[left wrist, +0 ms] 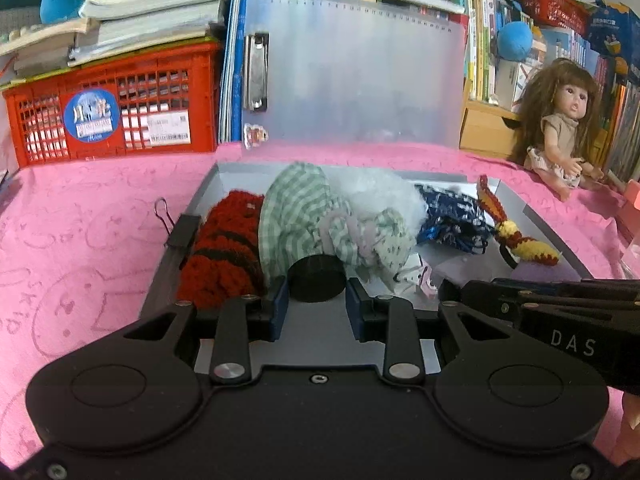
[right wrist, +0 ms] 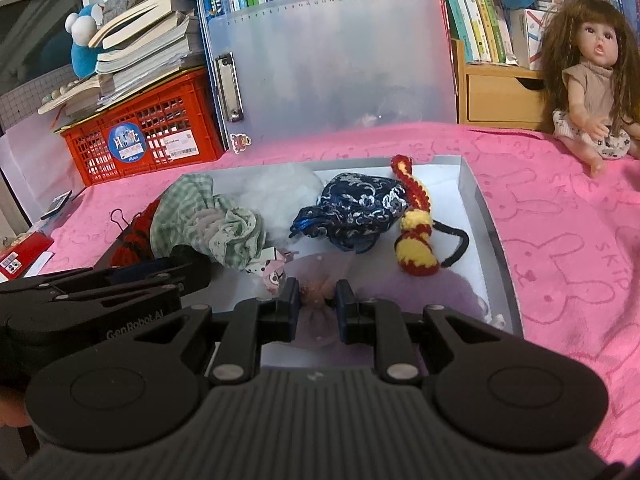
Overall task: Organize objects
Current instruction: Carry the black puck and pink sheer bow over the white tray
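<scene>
A grey tray (left wrist: 540,220) on the pink cloth holds a red-and-black knit piece (left wrist: 224,256), a green checked cloth (left wrist: 304,216), white fluff (left wrist: 380,192), a blue brocade pouch (right wrist: 356,208) and a red-and-yellow crochet toy (right wrist: 416,236). My left gripper (left wrist: 318,300) has its fingers on either side of a black round lid (left wrist: 318,280) in the tray. My right gripper (right wrist: 318,304) is closed to a narrow gap around a sheer purple pouch (right wrist: 320,320) with a pinkish knot. A small pink-and-white figure (right wrist: 272,272) lies beside it.
A translucent clipboard (right wrist: 332,60) stands behind the tray. A red crate (left wrist: 116,112) under stacked books is at the back left. A doll (right wrist: 592,72) sits at the back right by shelves of books. A binder clip (left wrist: 172,224) grips the tray's left rim.
</scene>
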`<state>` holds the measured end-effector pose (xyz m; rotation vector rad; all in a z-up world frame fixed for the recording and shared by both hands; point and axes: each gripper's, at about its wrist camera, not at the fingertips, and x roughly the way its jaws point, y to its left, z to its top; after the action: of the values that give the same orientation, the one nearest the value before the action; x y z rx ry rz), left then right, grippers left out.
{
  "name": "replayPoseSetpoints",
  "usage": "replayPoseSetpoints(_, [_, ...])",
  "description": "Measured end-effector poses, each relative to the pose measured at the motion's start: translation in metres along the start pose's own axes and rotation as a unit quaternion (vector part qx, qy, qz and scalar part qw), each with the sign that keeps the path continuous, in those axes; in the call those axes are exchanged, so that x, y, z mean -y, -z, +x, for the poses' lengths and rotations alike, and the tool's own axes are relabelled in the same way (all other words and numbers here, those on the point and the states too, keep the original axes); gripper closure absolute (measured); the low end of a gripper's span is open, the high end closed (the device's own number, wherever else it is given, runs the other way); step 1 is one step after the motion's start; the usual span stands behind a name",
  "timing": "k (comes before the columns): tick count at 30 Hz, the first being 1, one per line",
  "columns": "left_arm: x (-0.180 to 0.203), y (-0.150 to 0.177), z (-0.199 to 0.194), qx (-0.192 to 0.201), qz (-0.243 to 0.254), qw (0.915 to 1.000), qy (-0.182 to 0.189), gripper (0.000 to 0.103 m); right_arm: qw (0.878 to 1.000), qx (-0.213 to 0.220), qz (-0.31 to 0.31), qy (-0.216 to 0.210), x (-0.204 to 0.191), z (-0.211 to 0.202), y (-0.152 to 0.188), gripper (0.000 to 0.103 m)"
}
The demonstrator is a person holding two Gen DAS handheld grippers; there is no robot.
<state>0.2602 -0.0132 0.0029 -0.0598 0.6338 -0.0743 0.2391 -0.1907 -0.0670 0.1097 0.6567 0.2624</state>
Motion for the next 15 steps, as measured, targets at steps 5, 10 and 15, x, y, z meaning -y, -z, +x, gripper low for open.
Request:
replayPoseSetpoints(5, [-0.0006,0.0007,0.0011,-0.002,-0.004,1.0000,0.001,0.074,1.000,-0.001,-0.002,0.001,-0.0004,0.0002,-0.0005,0.080])
replayPoseSetpoints(10, [-0.0004,0.0008,0.0009,-0.003,-0.003,1.0000,0.000,0.073,1.000,-0.001,-0.001,0.000,-0.0006,-0.0003,-0.0006,0.077])
replayPoseSetpoints(15, [0.0002,0.0017,0.0006,-0.005,-0.001,1.0000,0.003,0.069,1.000,-0.003,-0.004,0.001,-0.0016,0.0007,0.0005,0.076])
